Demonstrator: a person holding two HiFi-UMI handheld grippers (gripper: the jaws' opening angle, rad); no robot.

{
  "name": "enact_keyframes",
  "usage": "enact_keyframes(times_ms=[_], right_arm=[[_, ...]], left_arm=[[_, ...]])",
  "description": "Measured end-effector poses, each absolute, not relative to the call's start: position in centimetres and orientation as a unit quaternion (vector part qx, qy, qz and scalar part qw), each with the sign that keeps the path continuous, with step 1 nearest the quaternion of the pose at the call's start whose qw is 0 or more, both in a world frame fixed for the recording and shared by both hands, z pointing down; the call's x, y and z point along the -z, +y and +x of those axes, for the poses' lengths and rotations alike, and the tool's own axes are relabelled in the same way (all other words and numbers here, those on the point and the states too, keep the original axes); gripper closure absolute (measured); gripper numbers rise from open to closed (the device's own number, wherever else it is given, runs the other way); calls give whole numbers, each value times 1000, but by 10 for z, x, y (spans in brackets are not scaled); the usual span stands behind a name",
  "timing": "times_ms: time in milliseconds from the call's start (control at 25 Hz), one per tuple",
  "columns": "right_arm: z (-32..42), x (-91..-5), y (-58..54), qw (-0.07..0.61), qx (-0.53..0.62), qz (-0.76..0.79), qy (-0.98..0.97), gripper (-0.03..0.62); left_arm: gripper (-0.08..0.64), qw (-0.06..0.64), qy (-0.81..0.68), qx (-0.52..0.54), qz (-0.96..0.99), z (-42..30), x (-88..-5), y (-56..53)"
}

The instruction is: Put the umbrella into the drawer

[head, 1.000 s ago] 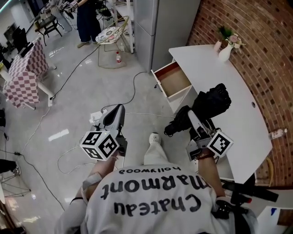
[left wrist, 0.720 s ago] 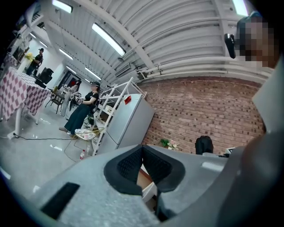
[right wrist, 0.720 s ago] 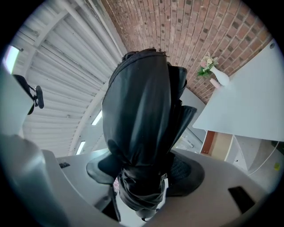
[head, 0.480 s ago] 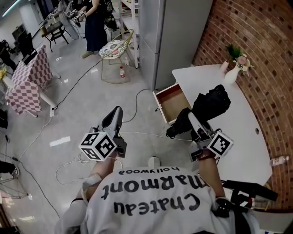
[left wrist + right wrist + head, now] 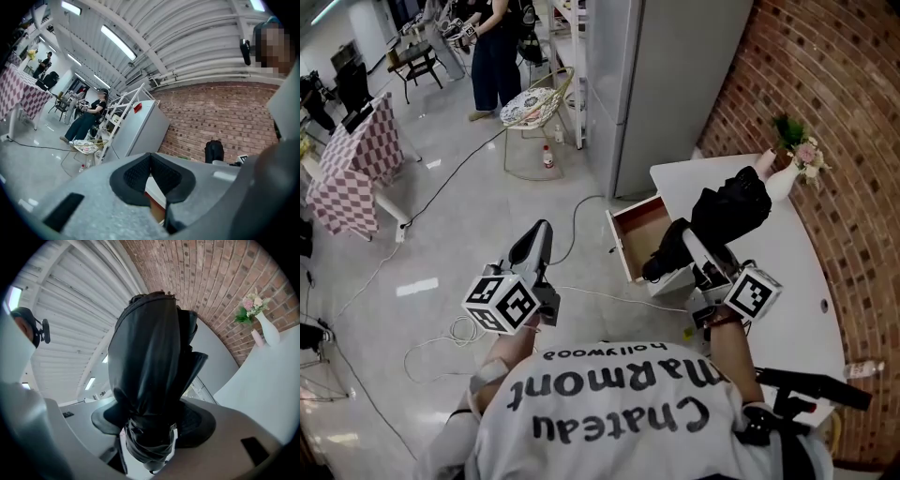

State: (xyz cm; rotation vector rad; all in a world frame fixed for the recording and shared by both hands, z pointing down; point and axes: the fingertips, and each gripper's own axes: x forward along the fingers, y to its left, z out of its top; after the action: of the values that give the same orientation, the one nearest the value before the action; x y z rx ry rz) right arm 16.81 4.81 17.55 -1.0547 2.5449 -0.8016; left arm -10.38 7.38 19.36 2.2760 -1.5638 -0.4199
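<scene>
White desk (image 5: 787, 281); folded black umbrella (image 5: 727, 211) in right hand-held gripper (image 5: 689, 258).

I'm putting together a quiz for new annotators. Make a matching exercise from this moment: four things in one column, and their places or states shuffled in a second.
Column one:
1. umbrella
2. drawer
3. left hand-held gripper
4. vase

Column two:
A. pulled open
B. standing on the white table by the brick wall
C. jaws shut, nothing between them
D. clamped in the right hand-held gripper

Pairs: 1-D, 2-A, 3-C, 4-B
</scene>
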Motion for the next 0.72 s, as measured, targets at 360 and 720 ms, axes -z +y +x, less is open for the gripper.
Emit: enact_keyframes(times_ms=[360,720], right_arm=[[167,-193,8,98,277,-356,887,327],[167,-244,-32,14,261,-406,876,327]], left_arm=[[544,180,-557,151,797,-89,-205,35],[545,207,-540,131,805,-75,-232,0]])
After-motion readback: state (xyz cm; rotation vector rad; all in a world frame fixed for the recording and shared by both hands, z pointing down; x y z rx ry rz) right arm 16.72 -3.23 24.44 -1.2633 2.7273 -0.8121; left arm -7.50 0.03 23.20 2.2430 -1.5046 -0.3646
